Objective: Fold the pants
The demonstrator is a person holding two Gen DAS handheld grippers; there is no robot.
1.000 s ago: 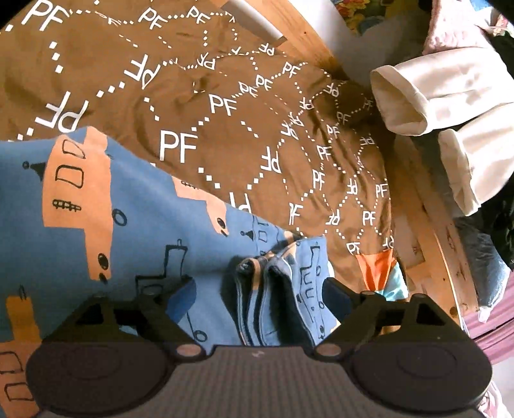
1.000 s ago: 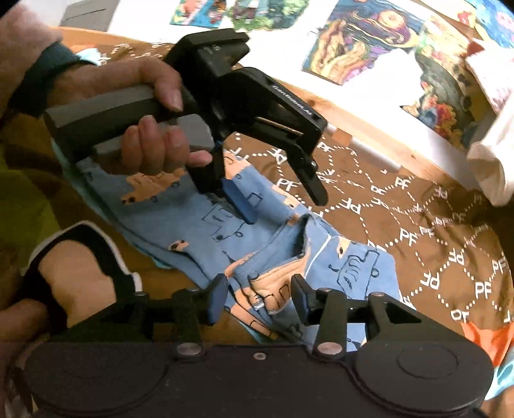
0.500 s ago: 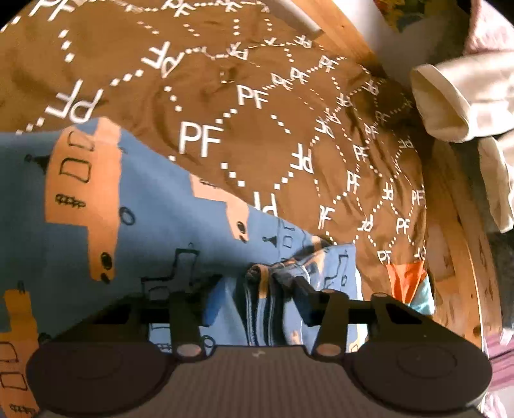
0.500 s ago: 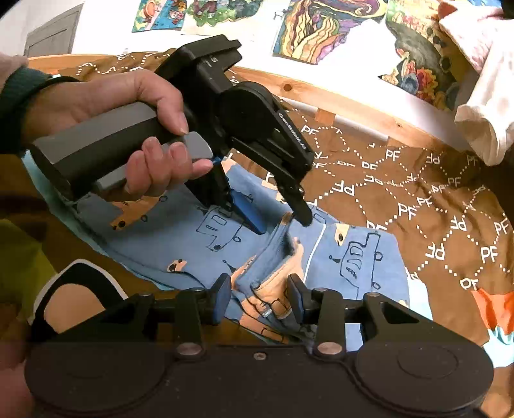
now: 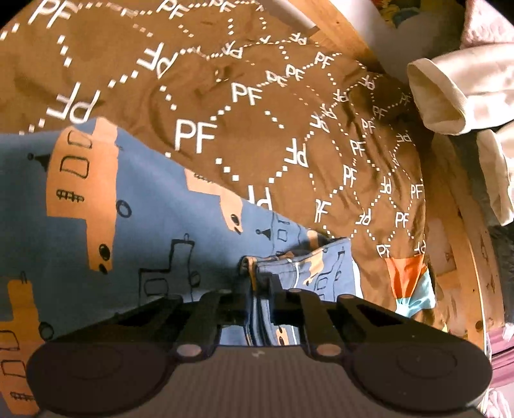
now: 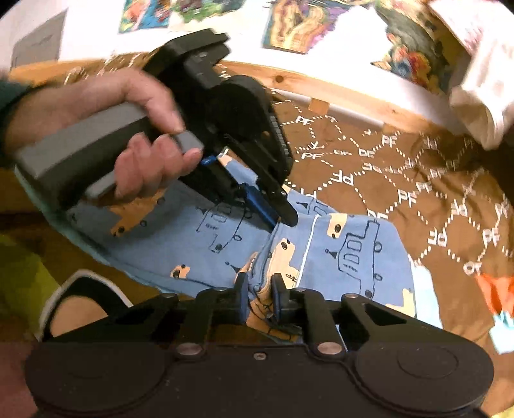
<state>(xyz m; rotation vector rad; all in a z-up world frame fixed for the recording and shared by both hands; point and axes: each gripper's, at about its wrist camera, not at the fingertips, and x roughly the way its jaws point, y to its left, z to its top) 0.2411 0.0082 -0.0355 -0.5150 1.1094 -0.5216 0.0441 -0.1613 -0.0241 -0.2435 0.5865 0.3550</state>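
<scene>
Blue pants (image 5: 151, 231) with orange bus prints lie on a brown bedspread printed with white "PF" letters (image 5: 257, 135). My left gripper (image 5: 261, 289) is shut on a bunched fold of the pants' edge. In the right wrist view the pants (image 6: 337, 254) spread across the middle, and my right gripper (image 6: 259, 291) is shut on another bunched part of the same edge, nearer me. The left gripper (image 6: 282, 218), held in a hand, also shows there, pinching the fabric just beyond.
A wooden bed rail (image 5: 456, 225) runs along the right, with cream clothes (image 5: 449, 96) piled beyond it. An orange and light blue cloth (image 5: 408, 283) lies at the bedspread's edge. Colourful pictures (image 6: 305, 25) hang on the white wall behind the rail (image 6: 337, 90).
Both grippers went from open around the bunched fabric to shut on it. The left gripper has moved down closer to the pants.
</scene>
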